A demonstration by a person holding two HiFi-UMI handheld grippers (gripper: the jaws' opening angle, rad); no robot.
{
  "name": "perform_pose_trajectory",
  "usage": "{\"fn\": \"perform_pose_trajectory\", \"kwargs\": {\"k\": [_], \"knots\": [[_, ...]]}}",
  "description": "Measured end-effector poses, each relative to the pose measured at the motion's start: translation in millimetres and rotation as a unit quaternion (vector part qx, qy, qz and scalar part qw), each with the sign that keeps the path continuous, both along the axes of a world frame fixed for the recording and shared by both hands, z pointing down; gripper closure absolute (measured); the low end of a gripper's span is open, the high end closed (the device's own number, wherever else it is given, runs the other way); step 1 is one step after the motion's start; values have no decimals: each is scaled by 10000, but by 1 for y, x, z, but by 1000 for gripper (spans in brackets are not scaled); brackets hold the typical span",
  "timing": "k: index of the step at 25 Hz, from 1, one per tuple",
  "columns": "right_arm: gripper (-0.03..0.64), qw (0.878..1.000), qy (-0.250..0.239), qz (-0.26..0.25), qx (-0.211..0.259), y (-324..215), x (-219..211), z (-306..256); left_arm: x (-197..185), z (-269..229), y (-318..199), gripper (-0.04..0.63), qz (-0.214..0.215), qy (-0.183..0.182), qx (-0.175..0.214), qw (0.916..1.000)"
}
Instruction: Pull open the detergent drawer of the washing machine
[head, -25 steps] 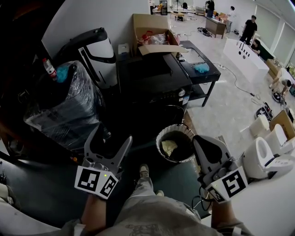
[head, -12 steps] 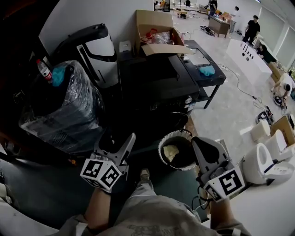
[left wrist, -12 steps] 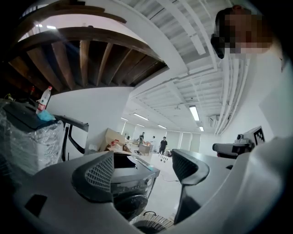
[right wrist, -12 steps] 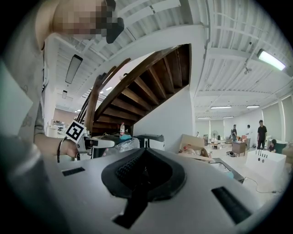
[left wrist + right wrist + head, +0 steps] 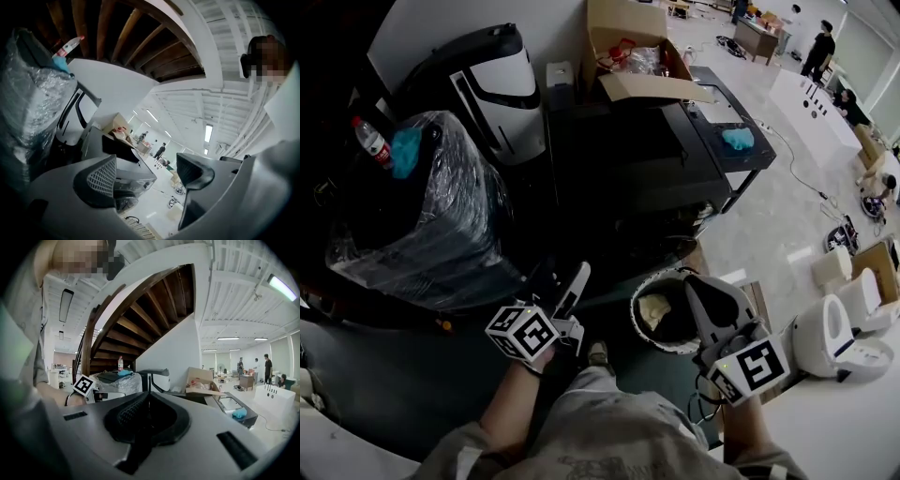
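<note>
My left gripper (image 5: 555,289) has its jaws released and wide apart. Nothing is between them, only floor and the corner of the washing machine (image 5: 619,159) show through the gap. My right gripper (image 5: 705,292) is clenched on nothing, pads together. Both hang in front of the machine, apart from it. The detergent drawer should be on the machine's upper front panel, but that face is in deep shadow and I cannot pick it out.

Risks: the front is black on black, so I could close on a wrong edge or a knob instead of the drawer pull. My left gripper sits tilted to one side, so the pads may slip off a level lip. The bin (image 5: 639,298) stands right in front of the machine, just beside my right gripper, and is easy to knock.

Around: a cardboard box (image 5: 637,56) sits on top of the machine with a flap hanging forward. A plastic-wrapped bundle (image 5: 422,216) to the machine's left has a bottle (image 5: 367,141) on it. A black table (image 5: 727,164) stands to the machine's right, with toilets (image 5: 834,328) farther right.
</note>
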State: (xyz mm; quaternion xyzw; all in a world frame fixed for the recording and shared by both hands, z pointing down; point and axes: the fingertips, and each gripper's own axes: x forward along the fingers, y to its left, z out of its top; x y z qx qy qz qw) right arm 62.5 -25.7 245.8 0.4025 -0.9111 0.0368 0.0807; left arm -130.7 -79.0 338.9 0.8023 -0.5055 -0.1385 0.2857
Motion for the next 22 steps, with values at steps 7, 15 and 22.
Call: {"fn": "perform_pose_trajectory", "kwargs": {"k": [7,15,22], "knots": [[584,9994,73,-58,-340,-49,-39,35,-14,72,-46,197,134,699,-585,9957],[584,9981,93,1,-609,-92,-69,66,-18,132,-83,198,227,1577,-951,9826],[584,9961,165,-145,-853,-119,-78,102,-18,190,-105,195,39,2031,-1376,9694]]}}
